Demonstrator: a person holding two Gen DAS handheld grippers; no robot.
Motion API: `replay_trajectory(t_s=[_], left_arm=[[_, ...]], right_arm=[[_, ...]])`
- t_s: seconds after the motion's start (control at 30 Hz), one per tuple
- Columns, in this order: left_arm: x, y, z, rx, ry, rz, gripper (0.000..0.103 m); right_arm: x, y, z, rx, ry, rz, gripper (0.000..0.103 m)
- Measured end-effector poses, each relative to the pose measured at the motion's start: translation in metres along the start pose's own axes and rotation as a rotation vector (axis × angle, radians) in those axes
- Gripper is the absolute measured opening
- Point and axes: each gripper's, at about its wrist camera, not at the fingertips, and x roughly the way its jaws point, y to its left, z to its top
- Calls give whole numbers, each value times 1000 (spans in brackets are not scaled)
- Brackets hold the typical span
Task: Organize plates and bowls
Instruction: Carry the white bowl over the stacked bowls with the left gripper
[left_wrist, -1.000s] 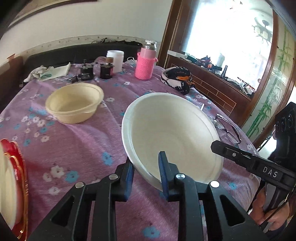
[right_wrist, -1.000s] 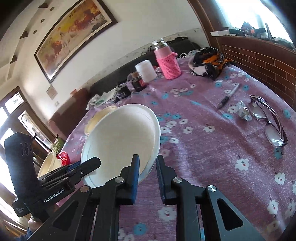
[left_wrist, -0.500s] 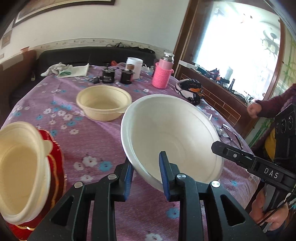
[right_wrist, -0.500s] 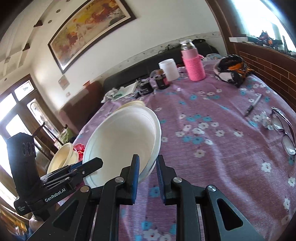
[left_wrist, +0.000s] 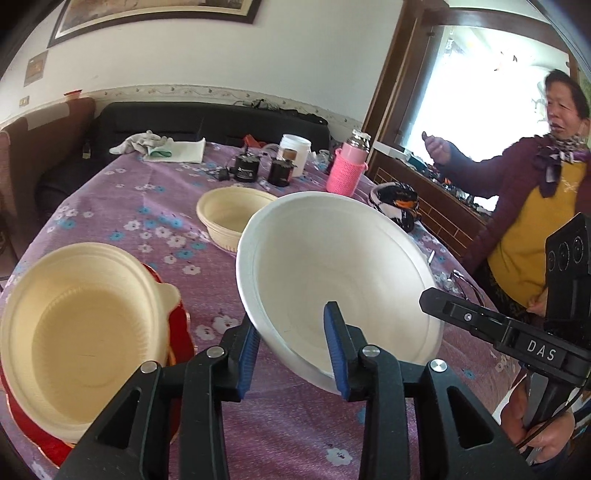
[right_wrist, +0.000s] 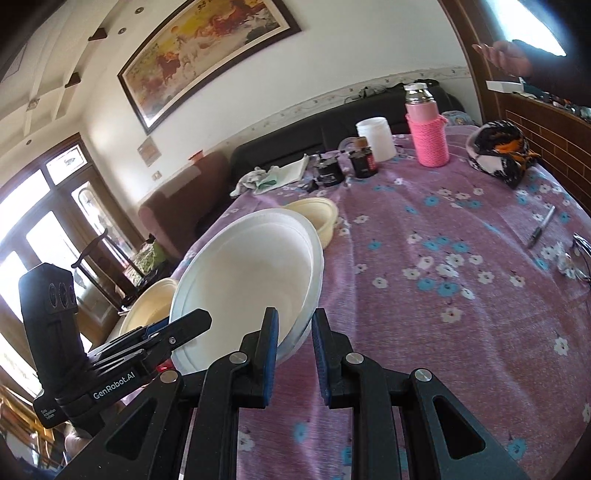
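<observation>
Large white round foam bowl, tilted above the purple floral-clothed surface: rim held by narrowly parted right gripper. Left gripper: rim between jaws that have just been widening; contact cannot be told. Beyond: cream plastic bowl, pink-sleeved flask.

Both views are taken from close behind a tool, angled down across the purple surface. The white bowl is shared at close range, and apparently the pink flask beyond.
</observation>
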Motion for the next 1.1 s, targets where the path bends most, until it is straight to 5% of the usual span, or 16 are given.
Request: replay_trajectory(t_s=[1.1], left_arm=[[-59,61,4,-102,-99,90,35]], right_arm=[[34,73,19,-91,27,132,20]])
